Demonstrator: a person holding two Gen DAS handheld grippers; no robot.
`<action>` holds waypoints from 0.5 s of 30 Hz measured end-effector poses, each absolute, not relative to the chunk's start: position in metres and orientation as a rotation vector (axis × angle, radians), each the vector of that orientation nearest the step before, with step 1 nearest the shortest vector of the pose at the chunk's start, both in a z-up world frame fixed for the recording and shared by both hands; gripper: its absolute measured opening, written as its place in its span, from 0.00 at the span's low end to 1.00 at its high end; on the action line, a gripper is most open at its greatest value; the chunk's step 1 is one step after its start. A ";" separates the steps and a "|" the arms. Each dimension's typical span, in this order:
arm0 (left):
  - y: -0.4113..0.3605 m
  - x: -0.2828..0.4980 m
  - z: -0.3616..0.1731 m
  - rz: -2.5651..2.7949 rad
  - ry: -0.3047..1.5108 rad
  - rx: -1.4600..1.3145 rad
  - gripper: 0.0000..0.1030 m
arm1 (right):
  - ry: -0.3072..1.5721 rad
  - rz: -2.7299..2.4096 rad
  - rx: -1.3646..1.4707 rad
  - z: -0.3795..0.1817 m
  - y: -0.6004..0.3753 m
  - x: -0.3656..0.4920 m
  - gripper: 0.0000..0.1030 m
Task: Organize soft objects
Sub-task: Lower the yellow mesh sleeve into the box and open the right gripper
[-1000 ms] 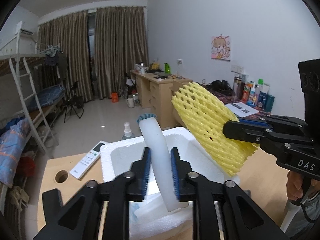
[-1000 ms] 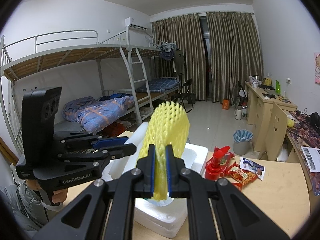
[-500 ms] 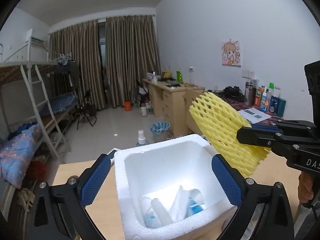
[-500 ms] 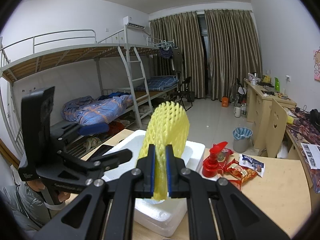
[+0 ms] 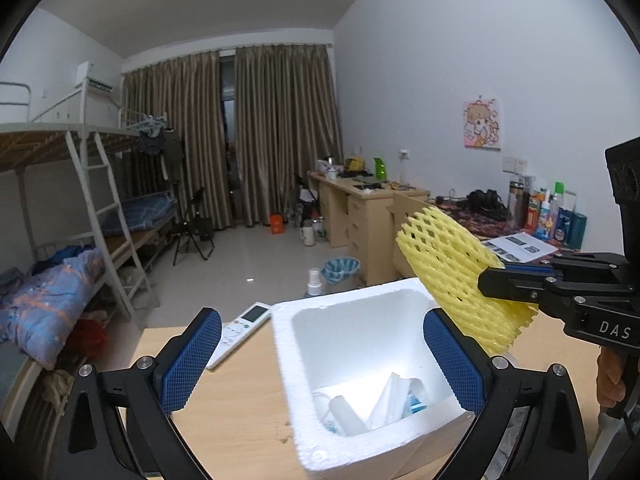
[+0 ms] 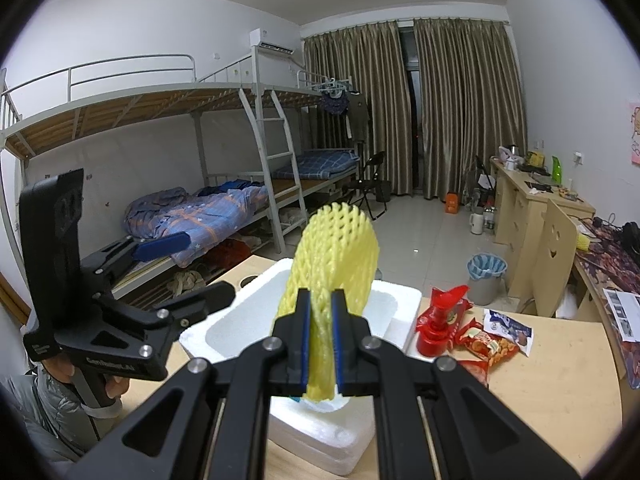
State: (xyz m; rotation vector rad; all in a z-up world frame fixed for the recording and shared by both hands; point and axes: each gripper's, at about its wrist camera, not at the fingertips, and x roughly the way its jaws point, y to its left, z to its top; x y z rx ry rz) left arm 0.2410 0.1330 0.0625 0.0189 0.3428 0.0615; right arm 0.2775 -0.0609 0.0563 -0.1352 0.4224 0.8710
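Note:
A white foam box (image 5: 288,364) stands on the wooden table; it also shows in the right wrist view (image 6: 224,320). Inside it lie a white foam tube (image 5: 348,414) and other white soft pieces. My left gripper (image 5: 320,364) is open and empty, its blue pads either side of the box. My right gripper (image 6: 320,346) is shut on a yellow foam net sleeve (image 6: 336,256) and holds it above the box's right rim; the sleeve (image 5: 452,280) also shows in the left wrist view.
A white remote (image 5: 240,330) lies on the table left of the box. A red bottle (image 6: 436,320) and snack packets (image 6: 492,340) lie right of the box. A hole (image 6: 248,280) is cut in the tabletop. Bunk beds, desks and a bin stand beyond.
My left gripper opened and let the white foam tube drop into the box, then drew back a little. The right gripper still holds the yellow sleeve over the box.

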 end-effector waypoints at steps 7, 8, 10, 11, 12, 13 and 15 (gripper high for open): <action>0.150 0.231 0.060 0.117 0.324 -0.004 0.98 | 0.442 0.880 -0.150 0.051 -0.049 0.286 0.12; 0.153 0.230 0.059 0.122 0.322 -0.011 0.98 | 0.444 0.881 -0.152 0.050 -0.047 0.287 0.12; 0.158 0.228 0.057 0.120 0.328 -0.022 0.98 | 0.448 0.881 -0.156 0.049 -0.044 0.289 0.12; 0.160 0.227 0.057 0.123 0.326 -0.025 0.98 | 0.453 0.880 -0.158 0.048 -0.043 0.290 0.12; 0.161 0.226 0.057 0.126 0.323 -0.027 0.98 | 0.456 0.880 -0.160 0.047 -0.042 0.291 0.12; 0.162 0.225 0.057 0.123 0.321 -0.031 0.98 | 0.459 0.879 -0.161 0.046 -0.041 0.292 0.12; 0.164 0.224 0.057 0.114 0.316 -0.040 0.98 | 0.468 0.877 -0.165 0.044 -0.036 0.295 0.12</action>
